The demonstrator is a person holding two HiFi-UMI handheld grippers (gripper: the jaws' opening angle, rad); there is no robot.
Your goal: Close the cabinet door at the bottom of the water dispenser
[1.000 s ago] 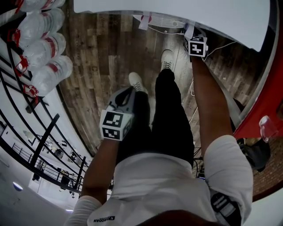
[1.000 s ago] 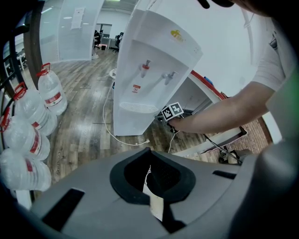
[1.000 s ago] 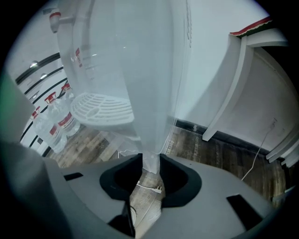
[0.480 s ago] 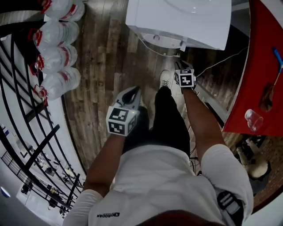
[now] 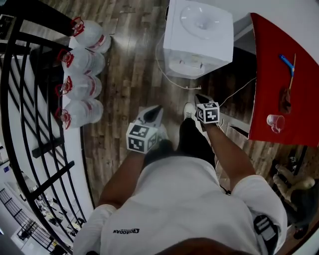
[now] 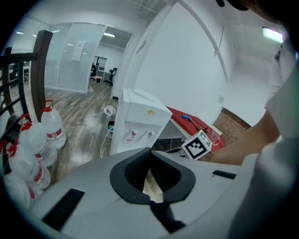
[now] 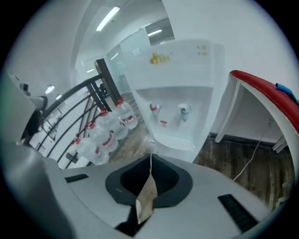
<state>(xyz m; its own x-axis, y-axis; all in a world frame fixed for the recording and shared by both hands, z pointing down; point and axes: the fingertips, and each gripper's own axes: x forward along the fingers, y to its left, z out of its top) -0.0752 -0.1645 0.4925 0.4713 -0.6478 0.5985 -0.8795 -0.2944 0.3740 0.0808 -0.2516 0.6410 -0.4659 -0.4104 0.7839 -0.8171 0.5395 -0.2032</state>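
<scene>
The water dispenser (image 5: pixel 199 37) stands well beyond the left gripper (image 5: pixel 157 108), jaws pinched together, and the right gripper (image 5: pixel 199 96), jaws closing on nothing.

Smooth, glossy plastic water dispenser (image 5: pixel 199 37); matt, grainy wooden floor (image 5: pixel 129 64).

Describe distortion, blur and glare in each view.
Head view: fisheye bends the railing into arcs, otherwise sharp. Left gripper view: dark round vignette, dispenser sharp, sleeve at right blurred. Right gripper view: same vignette, dispenser leaning, ceiling lights blown out.
</scene>
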